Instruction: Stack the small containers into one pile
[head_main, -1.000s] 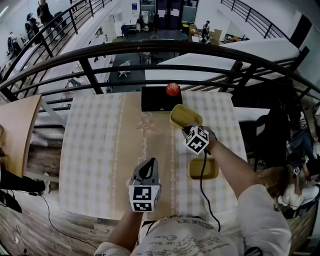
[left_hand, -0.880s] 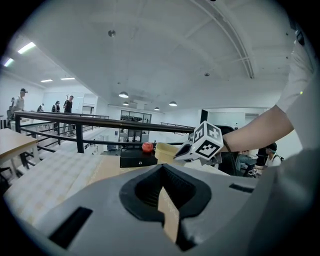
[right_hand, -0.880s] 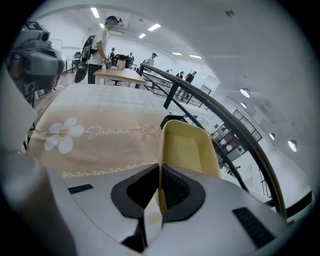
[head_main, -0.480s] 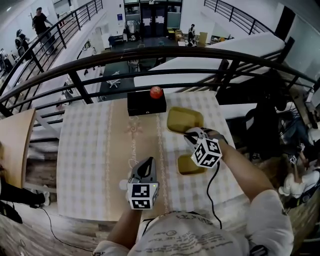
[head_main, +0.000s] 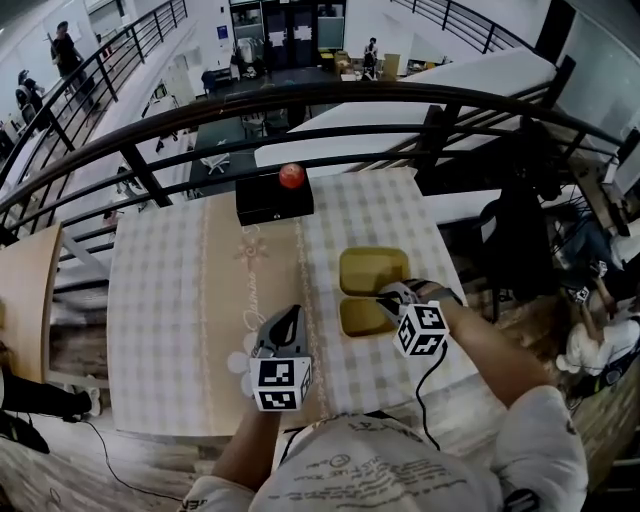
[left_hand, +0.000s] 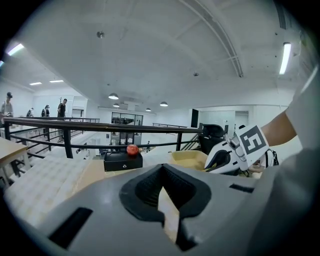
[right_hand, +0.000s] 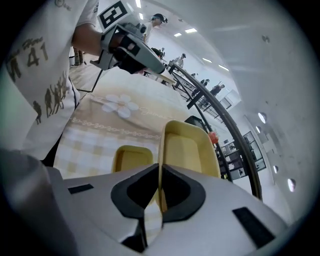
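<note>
The shallow yellow plastic container with rounded corners (head_main: 370, 268) (right_hand: 187, 150) is carried just above the counter (head_main: 170, 300), pinched by its near rim and tilted. A second yellow container of the same kind (head_main: 356, 318) (right_hand: 131, 159) rests flat on the checked cloth, on the person's side of the carried one. In the head view their edges all but meet. Both lie with their long sides running across that view, so they look roughly lined up for nesting.

The resting container lies just beside the right tongs (head_main: 388, 298) (right_hand: 159, 192), to their left in the right gripper view. The coming move is probably a short carry that way, then a lowering into it.

The right tongs are clamped on the carried container's thin rim, one pad inside the wall and one outside. The left tongs (head_main: 285, 325) (left_hand: 161, 192) are closed with nothing between them. They hover over the counter's middle, farther from both containers than the right tongs.
</note>
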